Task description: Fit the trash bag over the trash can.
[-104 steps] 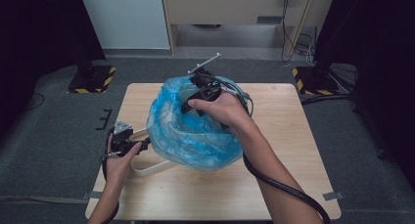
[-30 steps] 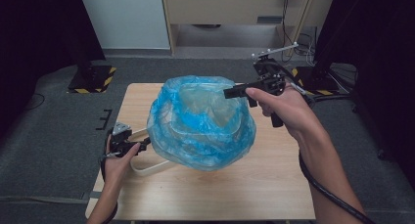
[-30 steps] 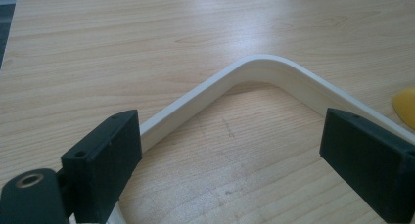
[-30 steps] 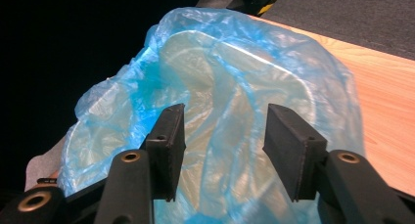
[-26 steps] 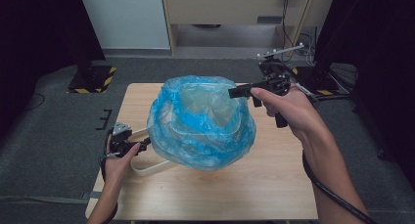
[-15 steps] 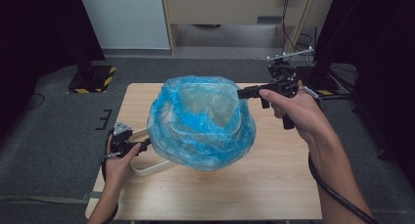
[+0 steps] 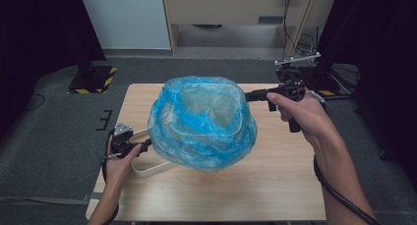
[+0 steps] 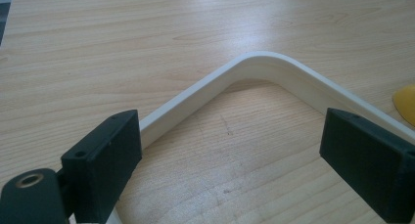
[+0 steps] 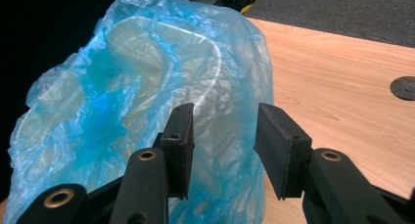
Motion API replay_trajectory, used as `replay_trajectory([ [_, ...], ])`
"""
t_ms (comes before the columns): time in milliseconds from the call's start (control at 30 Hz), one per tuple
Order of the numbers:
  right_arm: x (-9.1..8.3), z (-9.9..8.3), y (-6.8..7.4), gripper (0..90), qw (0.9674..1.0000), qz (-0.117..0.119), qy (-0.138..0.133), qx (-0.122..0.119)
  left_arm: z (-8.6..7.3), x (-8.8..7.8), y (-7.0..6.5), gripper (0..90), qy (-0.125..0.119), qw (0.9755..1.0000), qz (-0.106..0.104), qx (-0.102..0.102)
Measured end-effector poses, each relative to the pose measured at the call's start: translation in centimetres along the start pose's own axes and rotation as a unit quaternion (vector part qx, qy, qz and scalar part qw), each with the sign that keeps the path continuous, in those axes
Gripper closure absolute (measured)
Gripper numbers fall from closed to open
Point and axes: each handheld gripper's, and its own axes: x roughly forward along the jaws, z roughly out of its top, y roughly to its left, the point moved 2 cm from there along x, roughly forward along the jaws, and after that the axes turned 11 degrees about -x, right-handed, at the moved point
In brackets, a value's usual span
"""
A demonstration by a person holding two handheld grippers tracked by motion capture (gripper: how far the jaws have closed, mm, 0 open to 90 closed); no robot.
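Since the earlier frame, the right gripper (image 7: 248, 95) had withdrawn from above the blue bag (image 7: 204, 124) to its right rim, jaws narrowed but empty, apparently to pinch film there, while the left gripper (image 7: 146, 144), jaws wide around the white handle (image 8: 274, 70), stood left of the bag.

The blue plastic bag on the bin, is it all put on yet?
Mostly. The crinkly blue plastic bag already drapes over the whole pale bin, rim included. Now the left gripper sits open around the bin's white curved handle, and the right gripper, open, nears the bag's side. Left: probably tidying or tucking the loose plastic.
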Motion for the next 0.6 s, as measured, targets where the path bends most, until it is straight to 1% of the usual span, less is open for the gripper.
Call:
replay_trajectory([
  [233, -0.3, -0.9, -1.0, 58.6, 0.9999, -0.008, 0.0, 0.008, 0.0, 0.0, 0.0, 7.9, 0.0, 1.0, 0.001, 0.0],
  [333, -0.3, -1.4, -1.5, 58.7, 0.9998, -0.011, 0.002, 0.015, 0.0, 0.1, 0.0, 7.9, 0.001, 1.0, 0.001, 0.004],
  [600, 0.0, -2.5, -2.6, 58.6, 0.9995, -0.017, 0.005, 0.025, -0.1, 0.1, 0.0, 7.9, 0.001, 1.0, 0.002, 0.002],
])
